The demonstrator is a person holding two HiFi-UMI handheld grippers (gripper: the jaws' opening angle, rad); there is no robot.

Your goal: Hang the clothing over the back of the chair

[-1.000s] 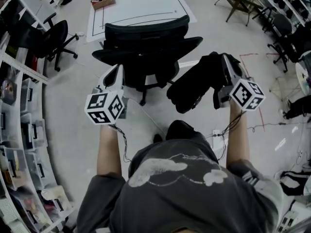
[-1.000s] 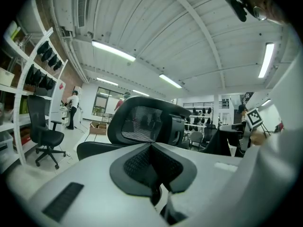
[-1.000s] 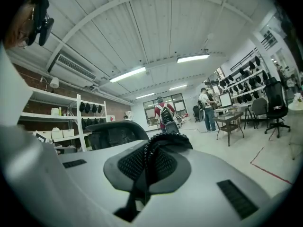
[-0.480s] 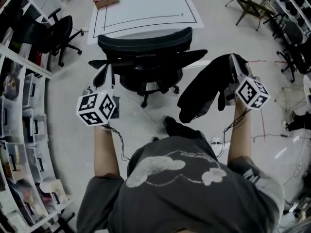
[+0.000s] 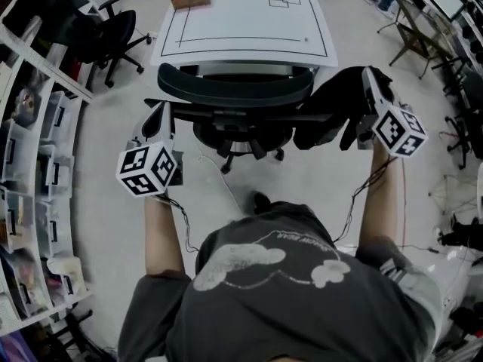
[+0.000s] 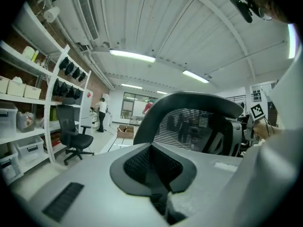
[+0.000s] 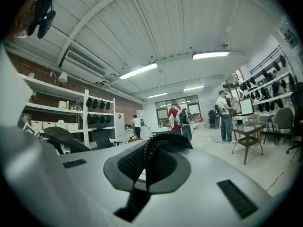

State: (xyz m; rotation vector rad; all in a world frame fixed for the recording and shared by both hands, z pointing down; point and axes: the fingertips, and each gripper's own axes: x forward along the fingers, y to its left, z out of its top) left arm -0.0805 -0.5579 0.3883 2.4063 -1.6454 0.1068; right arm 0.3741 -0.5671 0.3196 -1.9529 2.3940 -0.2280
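Since the earlier frame, the clothing (image 5: 336,111) has been carried up and inward. It is now bunched at 3 o'clock of the chair (image 5: 234,89) back, level with its top edge rather than hanging low in front of the person. The right hand-held gripper (image 5: 370,81) is closed on a fold of the dark fabric, which is seen pinched between the pads in the right gripper view (image 7: 158,145). The left hand-held gripper (image 5: 158,119) is held at 9 o'clock of the chair with its jaws together and nothing between them. The white tabletop (image 5: 241,21) lies beyond the chair at 12 o'clock.

Risk noted: the garment is gathered in a single pinch. If released in a bunch on one end of the back, it is judged likely to slide off or to catch on the armrest.

Whether the fabric already touches the chair cannot be determined. The garment's full shape and its lower edge are lost against the black chair.
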